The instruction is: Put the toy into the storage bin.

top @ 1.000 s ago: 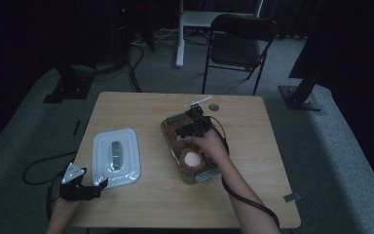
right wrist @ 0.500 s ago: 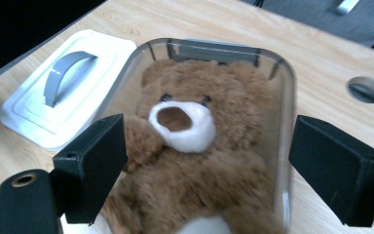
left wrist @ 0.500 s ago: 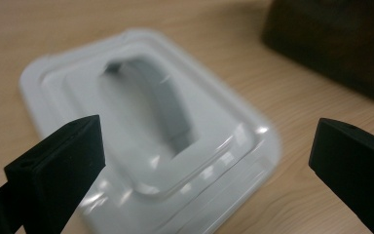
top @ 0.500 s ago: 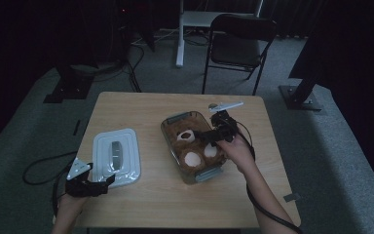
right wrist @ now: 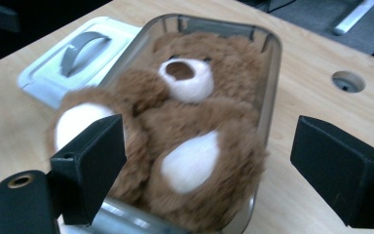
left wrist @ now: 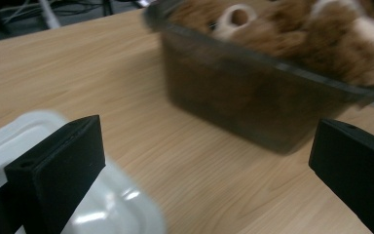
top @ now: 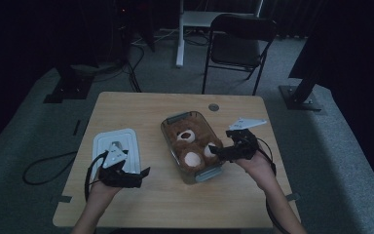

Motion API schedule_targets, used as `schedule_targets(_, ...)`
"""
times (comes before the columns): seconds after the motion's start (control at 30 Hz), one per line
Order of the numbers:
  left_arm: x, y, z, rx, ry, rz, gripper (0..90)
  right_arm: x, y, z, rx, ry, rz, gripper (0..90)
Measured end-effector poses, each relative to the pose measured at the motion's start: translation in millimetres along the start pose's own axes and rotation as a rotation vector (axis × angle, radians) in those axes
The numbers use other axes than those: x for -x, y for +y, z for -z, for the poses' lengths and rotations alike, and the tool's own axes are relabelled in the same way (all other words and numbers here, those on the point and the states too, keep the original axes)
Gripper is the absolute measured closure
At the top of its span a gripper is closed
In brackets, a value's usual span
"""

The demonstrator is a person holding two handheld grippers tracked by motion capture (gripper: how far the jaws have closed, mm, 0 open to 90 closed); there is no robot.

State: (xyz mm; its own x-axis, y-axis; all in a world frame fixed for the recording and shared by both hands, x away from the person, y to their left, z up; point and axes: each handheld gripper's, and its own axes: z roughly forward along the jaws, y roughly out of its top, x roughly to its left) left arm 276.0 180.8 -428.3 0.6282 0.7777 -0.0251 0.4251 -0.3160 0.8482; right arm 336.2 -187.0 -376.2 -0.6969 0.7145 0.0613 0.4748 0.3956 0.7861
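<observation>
**Bear in tub, both grippers clear**

Bear: brown plush, pale muzzle, pale paw pads and a pale belly patch. Lies on its back inside the tub, head toward the far end, feet toward the near end. It fills the tub nearly wall to wall; fur bulges above the rim at the near end. Right gripper view shows the muzzle, one pale paw at the left and the belly patch in the middle.

Tub: clear, oblong, rounded corners, grey clip at each short end. Stands on the counter, right of middle.

Lid: pale, with a grey handle on top, flat on the counter left of the tub, well apart from it.

Right hand-held gripper: at the tub's right side near its near end, jaws pointing across toward the bear. Jaws have just been opening and now stand spread wide; nothing pinched, the bear lies beyond them.

Left hand-held gripper: over the lid's near edge, pointing right toward the tub. Jaws spread wide, holding nothing; one jaw shows above the lid's corner in its own view.
</observation>
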Motion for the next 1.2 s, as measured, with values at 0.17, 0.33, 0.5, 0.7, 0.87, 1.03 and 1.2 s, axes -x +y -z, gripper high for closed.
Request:
schedule_targets(0.17,19.9,18.8,-17.2,-0.001,-0.052,-0.033,0.7,1.0,-6.9,2.3,-0.006,0.026,-0.005,12.1)
schedule_targets(0.33,39.4,37.7,-29.1,0.018,-0.073,-0.088,0.7,8.1,-12.5,0.5,-0.023,-0.017,-0.001,13.7)
schedule_targets(0.5,50.2,51.8,-45.0,0.019,-0.067,-0.108,0.7,13.9,-16.6,-8.4,-0.055,-0.035,-0.006,16.3)
schedule_targets(0.7,55.1,53.0,-67.6,-0.031,-0.024,-0.115,0.7,21.8,-19.7,-20.5,-0.081,-0.092,-0.031,15.6)
schedule_targets(0.87,50.9,51.8,-78.6,-0.048,0.022,-0.089,0.7,23.9,-21.0,-30.9,-0.115,-0.101,-0.03,14.4)
schedule_targets(1.03,52.9,54.4,-84.0,-0.074,0.079,-0.14,0.7,18.9,-20.8,-30.4,-0.088,-0.117,0.013,17.6)
schedule_targets(1.2,56.6,58.1,-76.6,-0.017,-0.01,-0.155,0.7,6.5,-17.8,-19.7,-0.014,-0.001,0.074,25.4)
